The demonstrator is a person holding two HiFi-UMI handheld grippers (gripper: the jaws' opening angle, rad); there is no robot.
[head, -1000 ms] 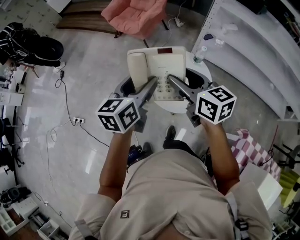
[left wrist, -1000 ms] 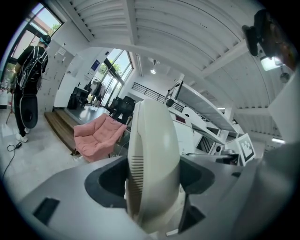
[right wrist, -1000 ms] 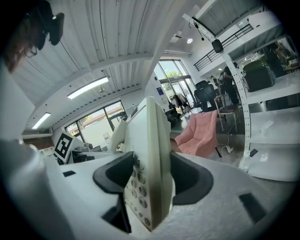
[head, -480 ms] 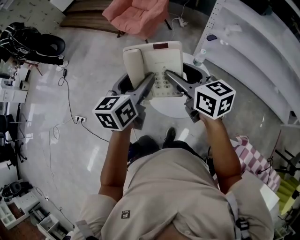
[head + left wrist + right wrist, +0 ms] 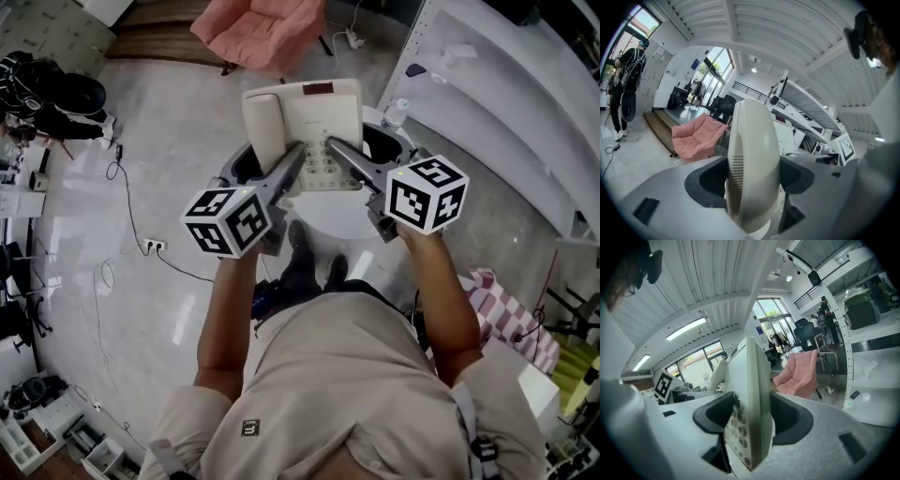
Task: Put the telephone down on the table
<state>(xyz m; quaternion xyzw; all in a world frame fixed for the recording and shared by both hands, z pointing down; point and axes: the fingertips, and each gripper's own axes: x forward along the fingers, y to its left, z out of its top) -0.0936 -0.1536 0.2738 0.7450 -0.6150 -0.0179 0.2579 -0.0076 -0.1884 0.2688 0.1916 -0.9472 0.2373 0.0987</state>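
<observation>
A cream telephone [image 5: 314, 117] with its handset on the left and a keypad in the middle is held between both grippers, over the far part of a small round white table [image 5: 342, 214]. My left gripper [image 5: 292, 161] is shut on the handset side; the handset [image 5: 752, 159] fills the gap of the left gripper [image 5: 753, 180]. My right gripper [image 5: 336, 150] is shut on the keypad side, where the telephone [image 5: 751, 394] stands edge-on in the right gripper [image 5: 750, 423]. Whether the telephone touches the table is hidden.
A clear bottle [image 5: 395, 112] stands at the table's far right. A pink armchair [image 5: 262, 33] sits beyond on the grey floor. White shelving [image 5: 506, 103] runs along the right. Cables and a power strip [image 5: 150, 246] lie on the floor at left.
The telephone and both grippers have moved a little farther from the body, still gripped the same way. The person's feet have stepped forward under the table.
</observation>
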